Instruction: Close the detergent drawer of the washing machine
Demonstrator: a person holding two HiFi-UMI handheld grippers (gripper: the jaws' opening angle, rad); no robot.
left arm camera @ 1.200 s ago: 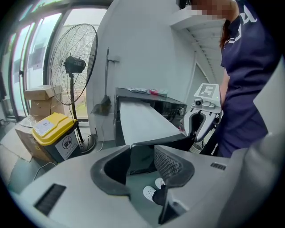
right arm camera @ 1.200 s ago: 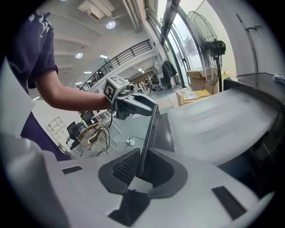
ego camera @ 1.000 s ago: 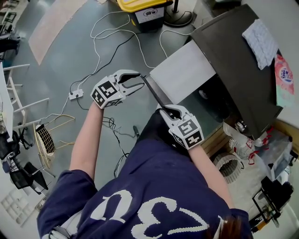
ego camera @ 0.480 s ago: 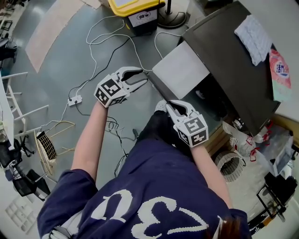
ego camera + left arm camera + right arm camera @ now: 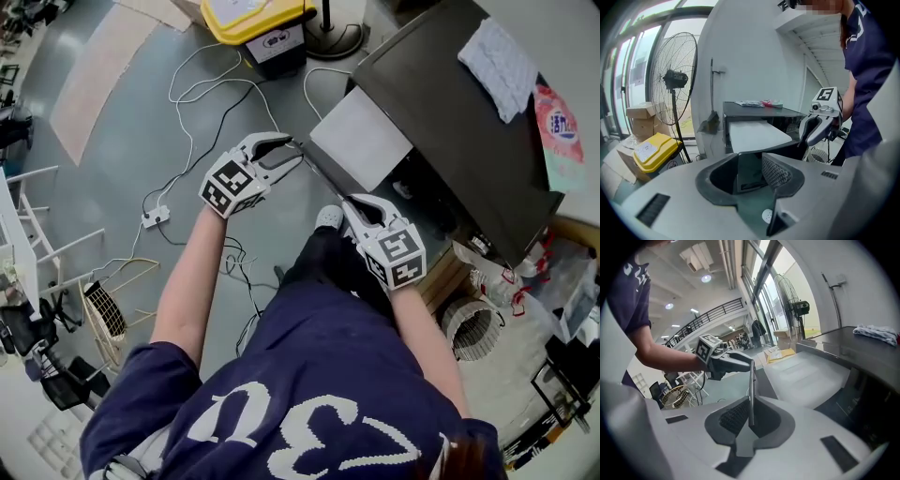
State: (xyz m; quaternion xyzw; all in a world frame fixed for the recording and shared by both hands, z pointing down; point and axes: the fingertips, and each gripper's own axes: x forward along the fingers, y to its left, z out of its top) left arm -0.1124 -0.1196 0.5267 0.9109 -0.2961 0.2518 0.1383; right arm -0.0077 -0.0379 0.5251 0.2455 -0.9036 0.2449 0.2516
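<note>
The dark washing machine [image 5: 450, 122] stands at the upper right of the head view. Its drawer [image 5: 361, 141], white on top, sticks out toward the person and ends in a thin dark front edge [image 5: 323, 178]. My left gripper [image 5: 292, 150] is shut on the far end of that edge; in the left gripper view the dark panel [image 5: 749, 171] fills the gap between the jaws. My right gripper [image 5: 354, 208] holds the near end. Its jaws are closing, and the thin edge [image 5: 751, 385] stands upright between them with the pads against it.
A yellow-lidded bin [image 5: 258, 23] and a fan's round base [image 5: 333, 37] stand on the floor beyond the drawer. White cables [image 5: 202, 112] and a power strip [image 5: 157, 216] lie to the left. A cloth [image 5: 502, 66] and a pink packet [image 5: 561, 131] lie on the machine's top.
Both grippers have moved up and to the right in the head view with the drawer's front edge between them. Less of the white drawer top shows outside the machine.
</note>
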